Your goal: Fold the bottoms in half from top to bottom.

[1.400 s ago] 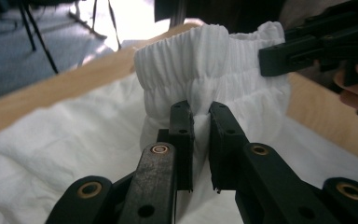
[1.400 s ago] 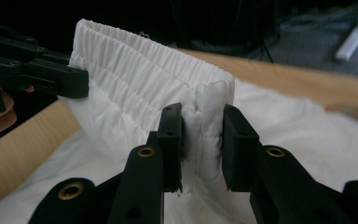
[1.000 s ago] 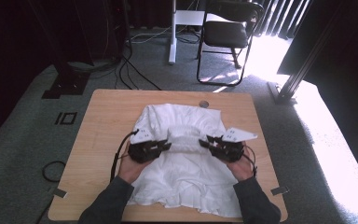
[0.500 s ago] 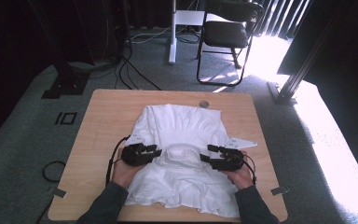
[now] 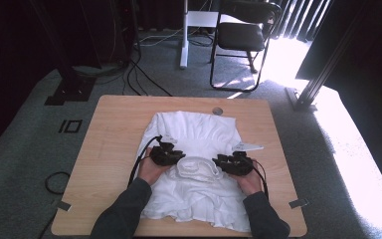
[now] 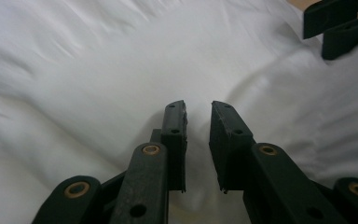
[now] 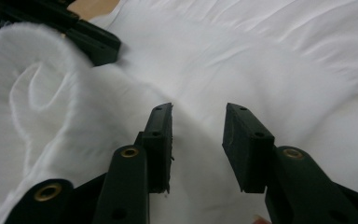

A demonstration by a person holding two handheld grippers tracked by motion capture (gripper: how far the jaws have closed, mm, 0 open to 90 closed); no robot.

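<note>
A white garment (image 5: pixel 199 132) lies spread on the wooden table (image 5: pixel 114 129). A bunched, rolled fold of it (image 5: pixel 196 168) sits between my two grippers. My left gripper (image 5: pixel 175 155) rests low on the cloth at the fold's left end. Its jaws (image 6: pixel 198 105) have just been closing and stand a narrow gap apart, with nothing pinched between them. My right gripper (image 5: pixel 225 163) is at the fold's right end. Its jaws (image 7: pixel 199 108) have also just been closing, and they stand apart over flat cloth, gripping nothing. The fold (image 7: pixel 37 93) curls beside the left gripper's tips (image 7: pixel 91 39).
A black chair (image 5: pixel 243 35) and a white post (image 5: pixel 183 35) stand on the carpet beyond the table. Cables (image 5: pixel 144 74) trail over the floor at the back left. A dark metal stand (image 5: pixel 323 69) leans at the right. Bare wood borders the garment on both sides.
Both hands have sunk onto the garment. The left gripper has shifted right toward the other one. The cloth between them has gathered into a rolled fold.
</note>
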